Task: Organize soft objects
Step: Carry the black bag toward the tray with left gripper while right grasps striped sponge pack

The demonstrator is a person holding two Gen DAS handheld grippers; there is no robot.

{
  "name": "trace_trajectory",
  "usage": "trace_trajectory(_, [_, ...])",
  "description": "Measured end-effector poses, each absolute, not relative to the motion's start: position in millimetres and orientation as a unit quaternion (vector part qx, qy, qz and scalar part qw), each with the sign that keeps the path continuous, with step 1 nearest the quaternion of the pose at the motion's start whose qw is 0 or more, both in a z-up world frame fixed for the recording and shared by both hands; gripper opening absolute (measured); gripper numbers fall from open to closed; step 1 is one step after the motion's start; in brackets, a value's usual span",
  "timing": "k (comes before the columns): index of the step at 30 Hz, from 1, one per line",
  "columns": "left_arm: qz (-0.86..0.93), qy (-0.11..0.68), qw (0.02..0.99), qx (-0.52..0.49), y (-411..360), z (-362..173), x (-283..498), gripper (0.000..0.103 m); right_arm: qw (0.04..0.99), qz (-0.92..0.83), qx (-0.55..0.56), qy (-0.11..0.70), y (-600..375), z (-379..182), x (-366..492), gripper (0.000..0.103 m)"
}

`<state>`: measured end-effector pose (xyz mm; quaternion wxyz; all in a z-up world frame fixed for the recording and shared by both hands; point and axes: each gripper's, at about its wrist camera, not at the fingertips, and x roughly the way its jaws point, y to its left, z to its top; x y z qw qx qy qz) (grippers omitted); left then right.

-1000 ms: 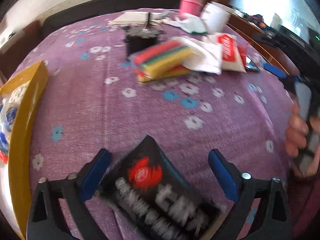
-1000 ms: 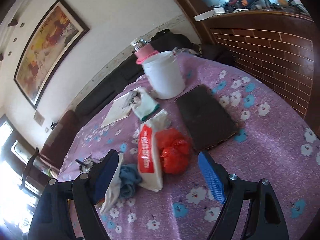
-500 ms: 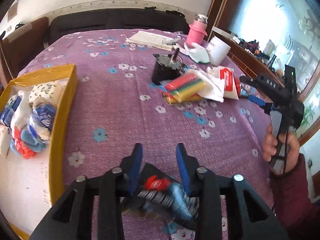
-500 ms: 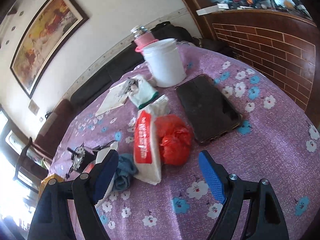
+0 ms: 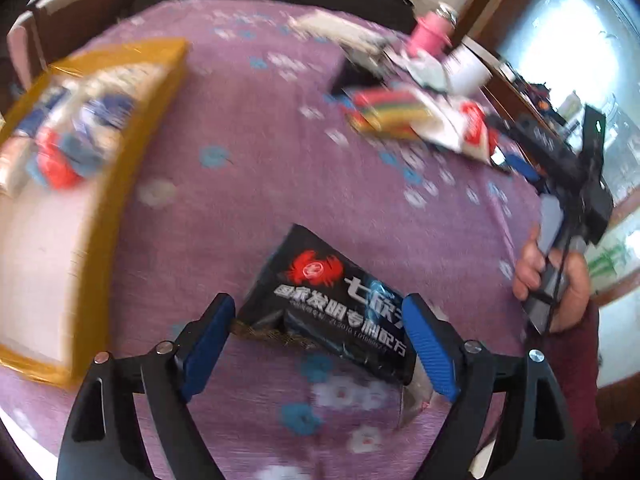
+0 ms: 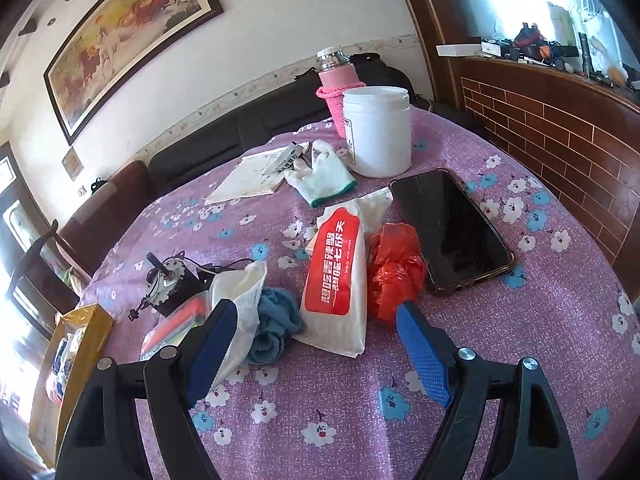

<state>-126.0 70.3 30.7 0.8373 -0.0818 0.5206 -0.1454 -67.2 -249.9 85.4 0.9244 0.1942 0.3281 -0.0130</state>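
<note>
black wipes packet [image 5: 332, 304] lying flat on purple floral tablecloth [image 5: 256, 168], between the spread jaws of left gripper [image 5: 320, 344], which have just been opening; not gripped | judged light, soft, slick film; best pinched across short width | long axis diagonal, upper-left to lower-right | right gripper [image 6: 312, 344] spread, empty

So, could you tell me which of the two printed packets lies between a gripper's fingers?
The black packet, between the open left gripper; the white packet with the red label lies beyond the right gripper.
</note>
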Motion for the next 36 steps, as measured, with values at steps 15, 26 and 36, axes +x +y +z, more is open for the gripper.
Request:
trace_trajectory(15, [-0.196,0.445,0.874,-0.012,39.8,42.7,-129.2,0.059,0.922,-0.013,0.197,0.332,-252.8,83.9,-67.0,0.085])
trace_trajectory(26, [-0.178,0.380,0.900,-0.117,123.5,84.4,-144.4,0.060,0.879,0.189,0.207,0.386,-178.3,118.2,-30.9,0.086])
trace_trajectory(36, [-0.128,0.364,0.909,-0.154,188.2,91.4,-151.9,0.061,0.811,0.277,0.147,0.493,-105.9,87.6,9.5,0.086])
